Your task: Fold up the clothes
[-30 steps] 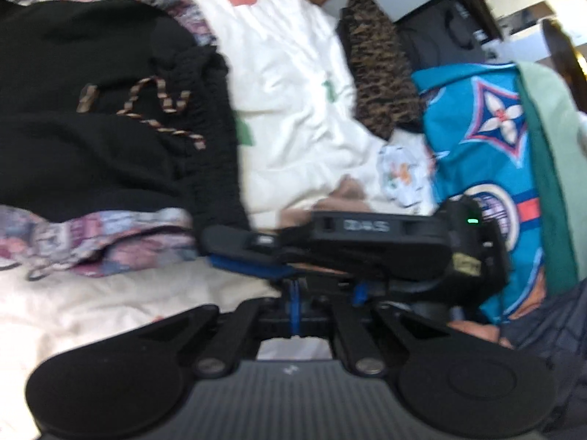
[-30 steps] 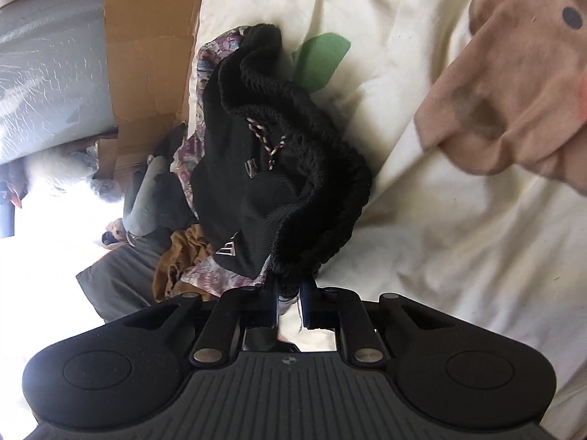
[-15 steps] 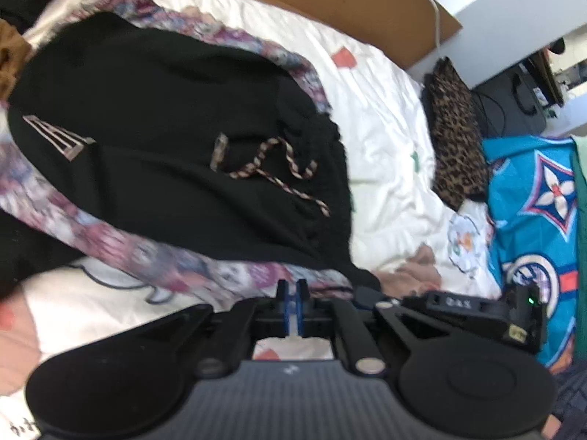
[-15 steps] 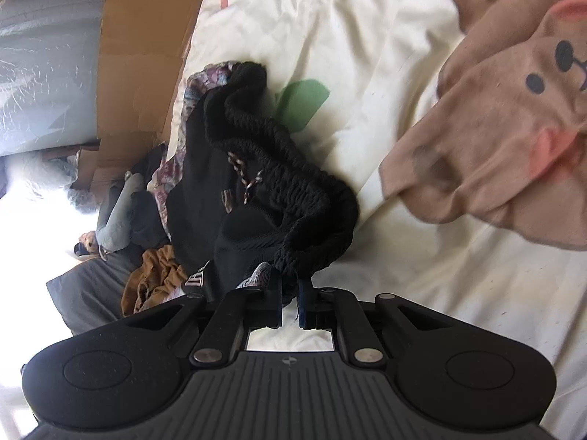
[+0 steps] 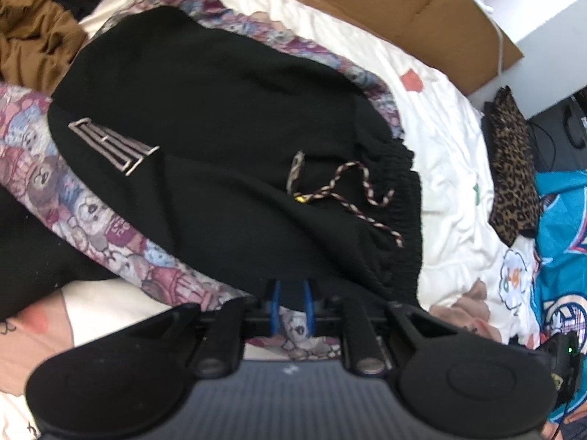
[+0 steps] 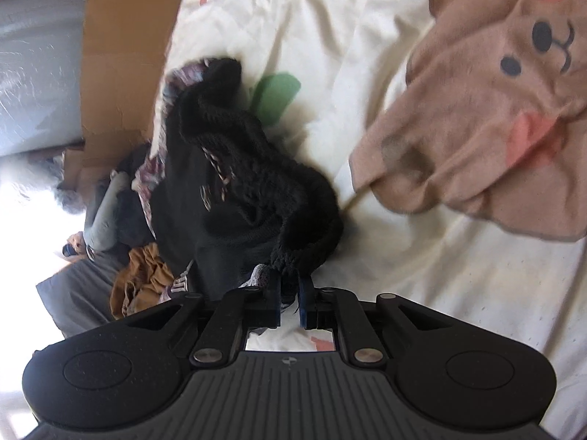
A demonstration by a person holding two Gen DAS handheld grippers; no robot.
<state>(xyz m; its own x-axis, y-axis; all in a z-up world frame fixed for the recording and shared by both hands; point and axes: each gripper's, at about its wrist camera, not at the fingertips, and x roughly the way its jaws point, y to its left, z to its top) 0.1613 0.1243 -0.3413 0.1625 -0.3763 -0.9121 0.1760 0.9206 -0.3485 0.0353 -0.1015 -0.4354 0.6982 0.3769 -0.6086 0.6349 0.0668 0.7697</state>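
A: What differs from a second ago?

B: Seen from the left wrist, the black shorts [image 5: 227, 154] now lie spread wide and flat; a second ago only the waistband end showed, with the other gripper's body across the foreground. The left gripper [image 5: 291, 306] now has its blue-padded fingers [image 5: 274, 308] a narrow gap apart, the near hem of the shorts between them. Whether they pinch the cloth I cannot tell.

A: And the right one?

B: The right gripper [image 6: 290, 302] stays clamped on the ribbed waistband [image 6: 304, 253] at 12 o'clock just past its tips, bunching the shorts [image 6: 227, 198] upward. The view has shifted, so the bear towel [image 6: 488, 110] fills more of 2 o'clock than before.

A: Any writing?

B: A grey block emblem [image 5: 110, 146] sits on the shorts at 10 o'clock, but its letters cannot be read. A braided drawstring [image 5: 363, 201] curls near the waistband.

A: What lies around?

B: Under the shorts is a bear-print cloth [image 5: 73, 198], on a white sheet [image 5: 451, 183]. Further off, a brown garment [image 5: 33, 36] at 10 o'clock, a leopard-print piece [image 5: 513, 168] and a turquoise cloth [image 5: 561, 242] at 3 o'clock, and cardboard [image 5: 385, 3] at 1 o'clock. From the right wrist, a green patch [image 6: 275, 95] on the sheet shows beyond the shorts.
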